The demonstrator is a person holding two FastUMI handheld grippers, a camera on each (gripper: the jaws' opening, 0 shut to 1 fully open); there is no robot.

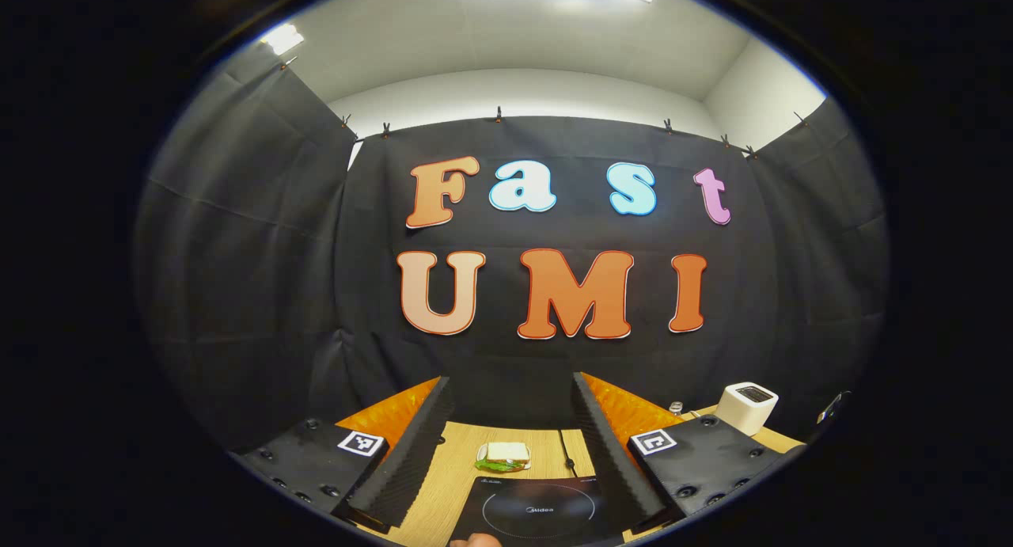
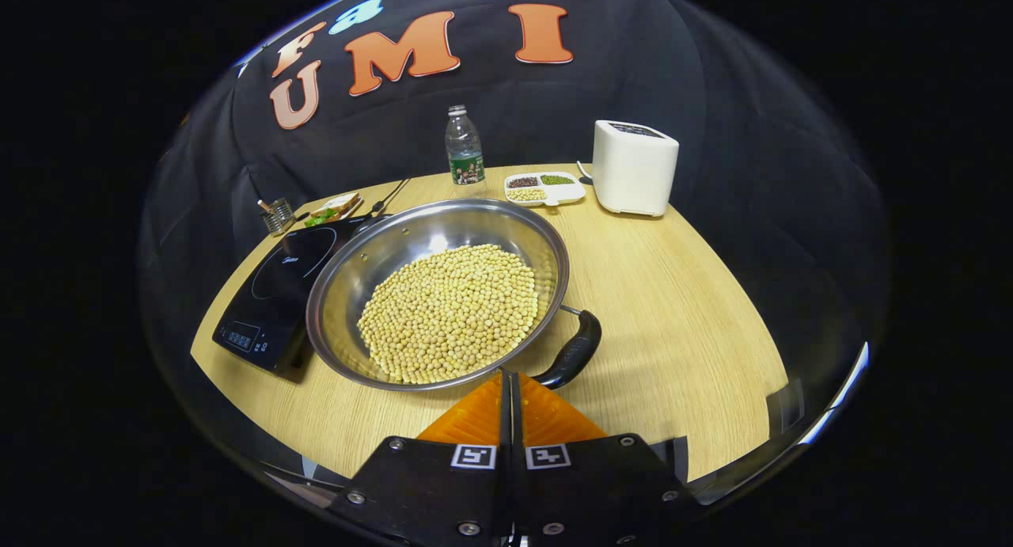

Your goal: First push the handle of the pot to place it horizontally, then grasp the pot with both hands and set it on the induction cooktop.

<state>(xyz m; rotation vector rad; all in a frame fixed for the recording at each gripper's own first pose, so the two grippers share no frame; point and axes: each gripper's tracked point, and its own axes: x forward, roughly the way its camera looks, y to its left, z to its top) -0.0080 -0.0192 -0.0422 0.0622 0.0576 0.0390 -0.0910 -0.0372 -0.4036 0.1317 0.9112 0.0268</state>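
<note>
- Left tool (image 1: 513, 420): held high and level, facing the booth's back wall; its two fingers stand wide apart with nothing between them.
- Seen past the left tool, on the wooden bench (image 1: 455, 460): the black induction cooktop (image 1: 538, 511) lies between the fingers near the bottom edge, and a sandwich on a small plate (image 1: 503, 456) sits just beyond it.
- A white box-shaped appliance (image 1: 748, 406) stands on the bench to the right in the left gripper view.
- Right tool (image 2: 510, 385): fingers pressed together with no gap, holding nothing; the tips sit just at the near rim of the pot, beside the inner end of its handle. Contact with the rim cannot be confirmed.
- Pot (image 2: 411, 246): a wide, shallow steel pan on the bench, holding a bed of soybeans (image 2: 451, 313). Its left edge overlaps the cooktop's right side.
- Pot handle (image 2: 574, 353): black, attached at the near right of the rim, pointing down towards the right tool at a slant.
- Behind the pot in the right gripper view: a clear water bottle (image 2: 464, 151), a white divided tray of assorted beans (image 2: 544, 188), and a small metal holder (image 2: 277, 214) at the far left.
</note>
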